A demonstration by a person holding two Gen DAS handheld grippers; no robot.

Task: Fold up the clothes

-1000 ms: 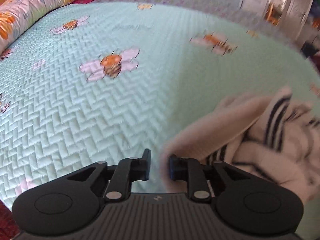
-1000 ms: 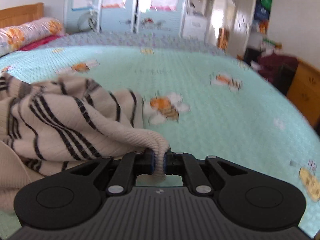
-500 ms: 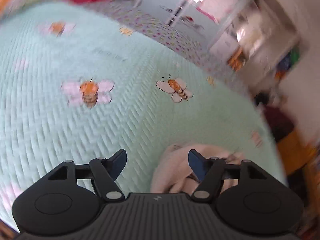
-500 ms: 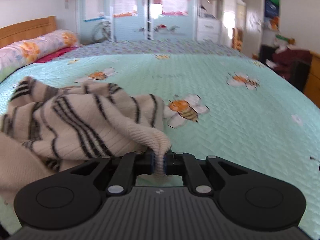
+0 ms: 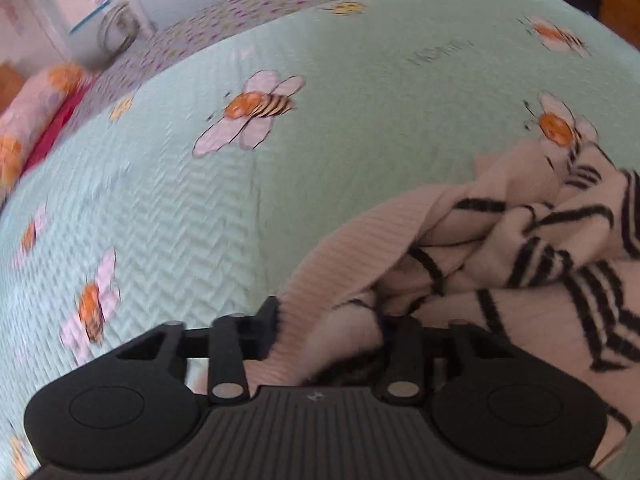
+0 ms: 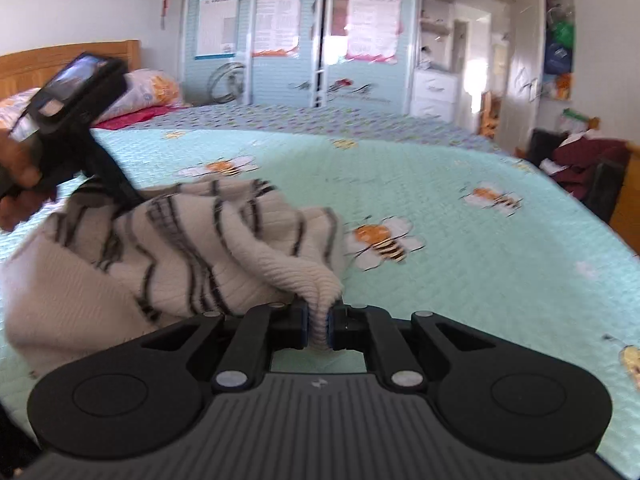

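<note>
One bed (image 6: 460, 216) fills most of both views, covered by a pale green quilted bedspread (image 5: 320, 140) printed with bees, with a wooden headboard (image 6: 60, 58) and a flowered pillow (image 6: 152, 90) at its far end and blue wardrobe doors (image 6: 288, 40) beyond it. On the bedspread lies a cream sweater (image 6: 180, 256) with thin black stripes, bunched into a loose heap near the closer edge of the bed. The right hand-held gripper (image 6: 318, 330) is closed narrow on a ribbed fold of the sweater, which is pinched between its pads and rises from them toward the heap. The left hand-held gripper (image 5: 328, 328), seen from the right camera at the heap's far left side and held in a hand (image 6: 16, 184), has its jaws closing, with a ribbed cream edge of the sweater bunched between them; whether the pads already press on the cloth I cannot tell.
</note>
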